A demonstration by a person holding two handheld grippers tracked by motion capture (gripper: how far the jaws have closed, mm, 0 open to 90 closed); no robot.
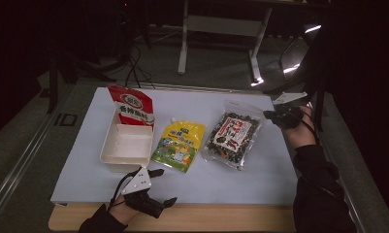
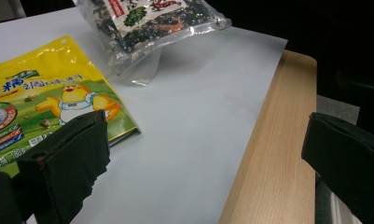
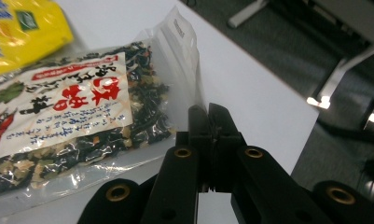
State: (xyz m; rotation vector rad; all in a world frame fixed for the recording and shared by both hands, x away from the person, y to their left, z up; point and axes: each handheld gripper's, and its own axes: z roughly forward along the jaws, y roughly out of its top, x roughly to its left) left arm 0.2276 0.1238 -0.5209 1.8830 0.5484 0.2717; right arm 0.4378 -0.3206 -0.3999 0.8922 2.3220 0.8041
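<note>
**Inspector:** Your right gripper (image 3: 211, 122) has its jaws pressed together at the edge of the clear bag of dried mix (image 1: 233, 137). The right gripper view does not settle whether film is pinched between them or the tips merely stand beside it, so I cannot tell.

**Operator:** And where does the bag lie?

**Inspector:** Take the white tray (image 1: 126, 145) as your mark. The bag lies flat on the white sheet (image 1: 240, 179), well to the right of the tray, with the yellow pouch (image 1: 178, 144) between the two. A red packet (image 1: 131, 110) leans at the tray's far end.

**Operator:** My other hand?

**Inspector:** Your left gripper (image 1: 162, 186) hangs just in front of the tray's near right corner, jaws wide apart, holding nothing, close to the yellow pouch's near edge.

**Operator:** Which step, then?

**Inspector:** I judge you are at the pick-up of the bag, with the tray the likely destination. Your next move calls for a confirmed pinch on the film, then a lift clear of the yellow pouch on the way across.
</note>
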